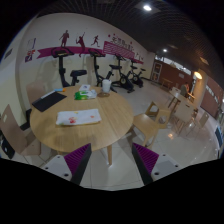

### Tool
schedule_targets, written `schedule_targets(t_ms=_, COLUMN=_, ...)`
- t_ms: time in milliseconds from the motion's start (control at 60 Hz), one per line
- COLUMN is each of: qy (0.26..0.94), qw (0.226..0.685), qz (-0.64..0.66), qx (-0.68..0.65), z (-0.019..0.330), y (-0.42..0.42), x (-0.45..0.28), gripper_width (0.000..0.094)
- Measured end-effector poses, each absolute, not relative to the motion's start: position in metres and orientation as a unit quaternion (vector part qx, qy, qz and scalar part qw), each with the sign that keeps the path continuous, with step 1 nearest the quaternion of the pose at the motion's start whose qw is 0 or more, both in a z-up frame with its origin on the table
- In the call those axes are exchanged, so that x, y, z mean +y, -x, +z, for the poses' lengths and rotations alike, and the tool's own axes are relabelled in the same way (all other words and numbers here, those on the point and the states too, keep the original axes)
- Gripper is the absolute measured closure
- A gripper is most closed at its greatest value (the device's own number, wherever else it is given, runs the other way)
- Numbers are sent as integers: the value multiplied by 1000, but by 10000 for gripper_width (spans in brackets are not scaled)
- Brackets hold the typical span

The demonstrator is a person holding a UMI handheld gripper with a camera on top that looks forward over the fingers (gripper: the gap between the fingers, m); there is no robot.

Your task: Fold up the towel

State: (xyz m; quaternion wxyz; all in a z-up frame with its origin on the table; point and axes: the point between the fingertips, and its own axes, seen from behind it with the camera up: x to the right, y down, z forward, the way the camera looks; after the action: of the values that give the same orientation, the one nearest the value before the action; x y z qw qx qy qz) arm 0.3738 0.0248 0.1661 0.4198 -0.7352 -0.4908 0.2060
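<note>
Item: gripper, hand-held, raised well above floor level and apart from the work. Jaws stand wide, holding nothing; the purple pads frame bare floor tiles and the near edge of the furniture.

Item: round wooden tabletop, beyond the jaws and slightly to the left. Chairs stand around it, one on the right.

Item: towel, pale, lying flat on the tabletop near its middle, well ahead of the jaws and a little left of their centre line. Its long axis appears to run left to right across the line of approach, so a long edge faces the jaws; whether it is already partly folded cannot be told at this distance.

Item: dark flat object on the far-left part of the tabletop; a green-and-white box and a white cup at the far side.

Item: background, exercise bikes along a wall with pink figures.

Judgement: folding not yet begun; the coming move calls for travel forward, downward and slightly left to reach the towel's near edge.
</note>
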Motion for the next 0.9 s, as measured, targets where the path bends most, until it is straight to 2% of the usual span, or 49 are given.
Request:
schedule_targets(t_ms=350, qy=696, qw=395, qz=248, qx=-546, z=174, y=-306, x=-67, gripper_width=80)
schedule_targets(t_ms=633, qy=668, qw=369, qz=269, qx=-588, z=145, y=-232, x=-150, gripper_width=80)
schedule_targets(t_ms=900, qy=658, qw=358, qz=277, qx=-602, z=118, y=-174, x=-190, gripper_width=77)
